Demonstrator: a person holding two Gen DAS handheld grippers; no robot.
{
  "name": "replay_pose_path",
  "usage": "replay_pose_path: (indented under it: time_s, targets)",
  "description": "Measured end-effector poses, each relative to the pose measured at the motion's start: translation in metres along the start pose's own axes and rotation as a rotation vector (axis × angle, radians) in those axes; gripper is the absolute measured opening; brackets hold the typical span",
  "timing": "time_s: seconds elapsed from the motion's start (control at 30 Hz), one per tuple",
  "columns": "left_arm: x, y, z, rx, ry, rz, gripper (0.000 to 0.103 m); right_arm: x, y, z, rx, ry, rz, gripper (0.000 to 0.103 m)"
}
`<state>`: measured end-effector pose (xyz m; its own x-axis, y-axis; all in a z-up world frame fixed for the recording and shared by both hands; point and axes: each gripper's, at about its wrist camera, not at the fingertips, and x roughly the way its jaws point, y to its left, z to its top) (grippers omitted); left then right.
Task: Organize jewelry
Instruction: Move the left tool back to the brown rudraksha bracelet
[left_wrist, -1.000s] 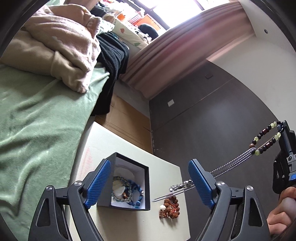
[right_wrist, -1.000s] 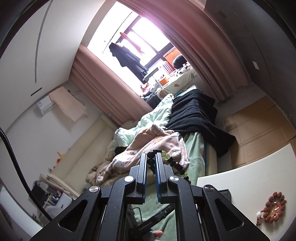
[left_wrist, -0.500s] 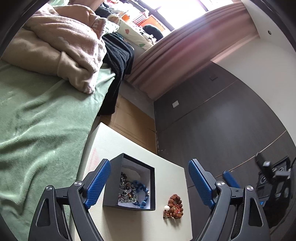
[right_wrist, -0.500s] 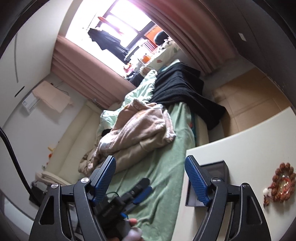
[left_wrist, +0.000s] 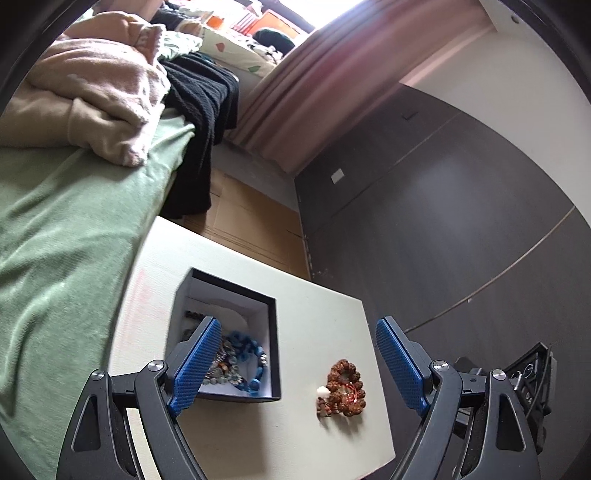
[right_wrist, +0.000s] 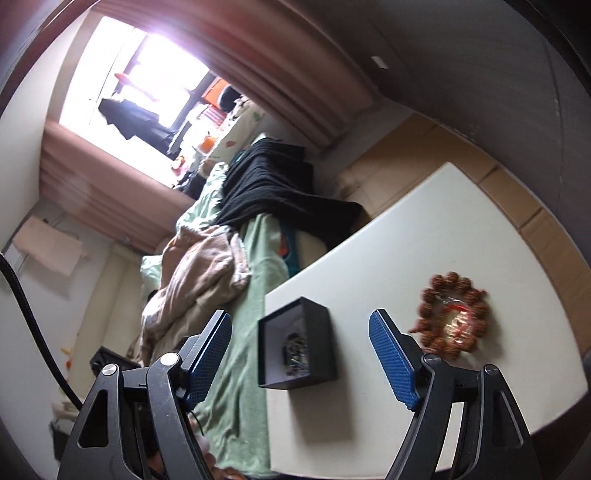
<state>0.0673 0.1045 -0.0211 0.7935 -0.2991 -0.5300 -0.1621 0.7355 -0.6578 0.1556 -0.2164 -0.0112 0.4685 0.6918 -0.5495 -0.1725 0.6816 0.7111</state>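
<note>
A small black box (left_wrist: 271, 321) with a white lining stands on the white table (left_wrist: 325, 321) and holds several bead bracelets, one of them blue (left_wrist: 255, 354). A brown seed-bead bracelet (left_wrist: 345, 387) lies on the table to the right of the box. My left gripper (left_wrist: 295, 365) is open and empty, above the table between box and bracelet. My right gripper (right_wrist: 301, 354) is open and empty, over the box (right_wrist: 317, 332), with the brown bracelet (right_wrist: 454, 314) to its right.
A bed with a green sheet (left_wrist: 55, 229), a pink blanket (left_wrist: 99, 85) and a black garment (left_wrist: 207, 122) runs along the table's left side. A dark wardrobe wall (left_wrist: 443, 206) stands to the right. Cardboard covers the floor (left_wrist: 251, 214) beyond the table.
My right gripper held a dark bead necklace with a silver chain; it opened and the necklace now lies in the box. Both grippers have moved down closer to the table.
</note>
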Motion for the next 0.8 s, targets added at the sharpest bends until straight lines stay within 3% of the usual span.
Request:
replay_pose_path:
  time_s: [0.47, 0.57, 0.7, 0.8]
  targets:
    - [0.066, -0.069, -0.05, 0.205, 0.117, 0.001, 0.086, -0.022, -0.074, -0.001, 0.167, 0.019, -0.17, 0.077]
    - [0.084, -0.079, -0.057, 0.239, 0.147, 0.01, 0.08, -0.026, -0.085, 0.003, 0.191, 0.02, -0.192, 0.077]
    - [0.11, -0.087, -0.068, 0.28, 0.216, 0.025, 0.065, -0.025, -0.1, 0.01, 0.216, 0.057, -0.197, 0.077]
    - [0.127, -0.091, -0.076, 0.309, 0.244, 0.045, 0.064, -0.024, -0.112, 0.013, 0.243, 0.08, -0.198, 0.077]
